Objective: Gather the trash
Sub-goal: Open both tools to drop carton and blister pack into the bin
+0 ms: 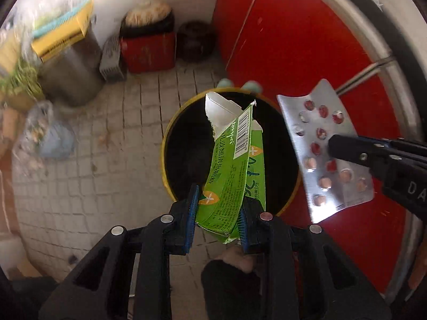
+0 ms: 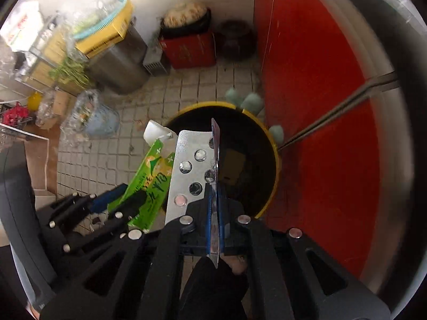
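My left gripper (image 1: 217, 208) is shut on a torn green carton (image 1: 234, 160) and holds it over the open yellow-rimmed bin (image 1: 166, 144) on the tiled floor. My right gripper (image 2: 214, 202) is shut on a silver blister pack of red pills (image 2: 186, 173), held above the same bin (image 2: 275, 160). In the left wrist view the blister pack (image 1: 325, 144) hangs to the right of the carton, over the bin's right edge. In the right wrist view the carton (image 2: 149, 184) and the left gripper (image 2: 120, 197) sit to the left.
A red cabinet front (image 1: 293, 40) with a metal rim stands right of the bin. At the back are a steel drum (image 1: 72, 74), a red box (image 1: 149, 50) with a black-lined top, a dark pot (image 1: 196, 41) and bags (image 1: 48, 133) on the floor.
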`<state>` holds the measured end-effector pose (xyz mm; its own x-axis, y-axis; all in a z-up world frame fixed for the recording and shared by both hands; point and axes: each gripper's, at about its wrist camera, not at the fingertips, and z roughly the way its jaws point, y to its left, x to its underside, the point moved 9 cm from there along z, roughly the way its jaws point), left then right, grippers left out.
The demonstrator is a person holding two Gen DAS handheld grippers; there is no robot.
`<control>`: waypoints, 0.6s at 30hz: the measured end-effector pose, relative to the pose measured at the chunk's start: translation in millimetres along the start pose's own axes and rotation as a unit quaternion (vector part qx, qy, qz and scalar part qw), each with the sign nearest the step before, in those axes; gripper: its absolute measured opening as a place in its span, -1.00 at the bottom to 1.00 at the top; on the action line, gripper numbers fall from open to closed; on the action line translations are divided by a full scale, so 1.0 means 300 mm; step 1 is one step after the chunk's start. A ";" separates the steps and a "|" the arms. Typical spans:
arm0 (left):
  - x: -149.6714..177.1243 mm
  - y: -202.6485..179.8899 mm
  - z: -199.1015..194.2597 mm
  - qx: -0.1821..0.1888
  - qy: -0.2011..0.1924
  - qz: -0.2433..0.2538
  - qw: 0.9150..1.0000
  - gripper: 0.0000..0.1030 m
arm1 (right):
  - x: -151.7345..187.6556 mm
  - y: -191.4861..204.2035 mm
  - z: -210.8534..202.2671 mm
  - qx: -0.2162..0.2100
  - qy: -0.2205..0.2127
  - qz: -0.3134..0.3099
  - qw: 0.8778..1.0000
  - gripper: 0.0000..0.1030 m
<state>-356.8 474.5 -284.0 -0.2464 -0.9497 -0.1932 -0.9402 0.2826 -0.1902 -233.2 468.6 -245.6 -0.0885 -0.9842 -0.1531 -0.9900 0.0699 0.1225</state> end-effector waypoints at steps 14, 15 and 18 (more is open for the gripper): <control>0.024 0.090 0.079 -0.021 -0.034 -0.051 0.998 0.77 | -0.050 0.037 0.070 -0.018 -0.029 0.041 0.999 0.85; 0.020 0.099 0.014 -0.020 -0.046 -0.057 0.997 0.79 | -0.056 0.050 0.032 -0.027 -0.035 0.042 0.998 0.86; 0.013 0.117 -0.138 -0.036 -0.067 -0.069 0.995 0.87 | -0.077 0.084 -0.172 -0.054 -0.072 0.048 0.995 0.86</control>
<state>-400.5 475.3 -251.6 -0.0842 -0.9508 -0.2982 -0.9784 0.1355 -0.1559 -250.5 484.8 -188.4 -0.2044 -0.9398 -0.2737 -0.9595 0.1370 0.2461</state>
